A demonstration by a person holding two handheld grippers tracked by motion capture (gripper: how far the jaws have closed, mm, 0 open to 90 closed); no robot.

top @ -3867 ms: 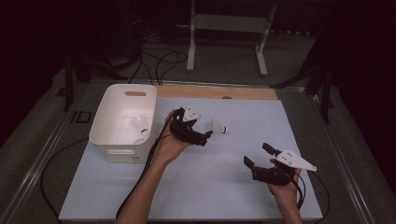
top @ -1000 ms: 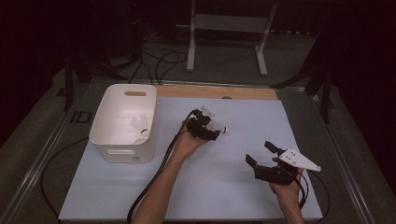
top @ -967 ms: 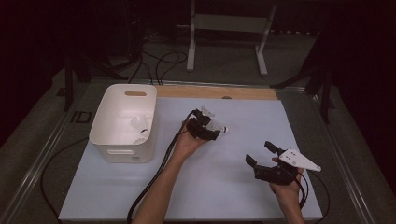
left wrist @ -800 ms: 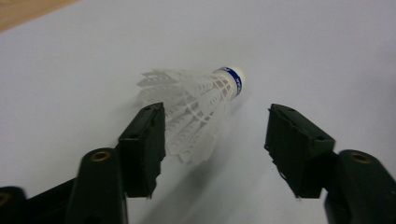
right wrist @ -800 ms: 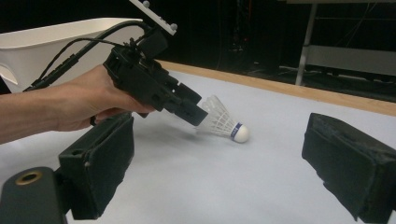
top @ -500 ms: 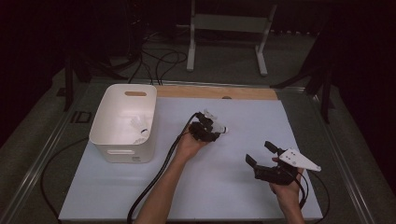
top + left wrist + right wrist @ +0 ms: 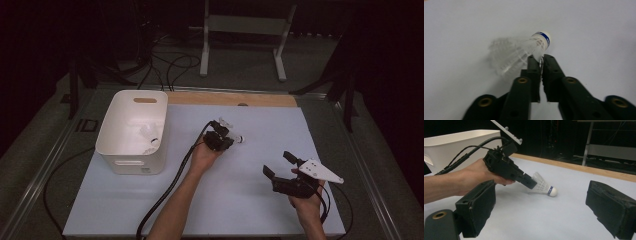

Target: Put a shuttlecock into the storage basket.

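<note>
Pinching the white feathered shuttlecock on the table, the left gripper (jaws just closed) has yet to lift it toward the white plastic bin, while the right gripper waits agape.

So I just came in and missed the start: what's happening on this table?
A person works with a gripper in each hand. The left gripper has just been closing its jaws and now pinches the skirt of a white shuttlecock lying on the pale blue table. The right gripper waits open, holding nothing, nearer the person. A white bin stands at the table's left.
</note>
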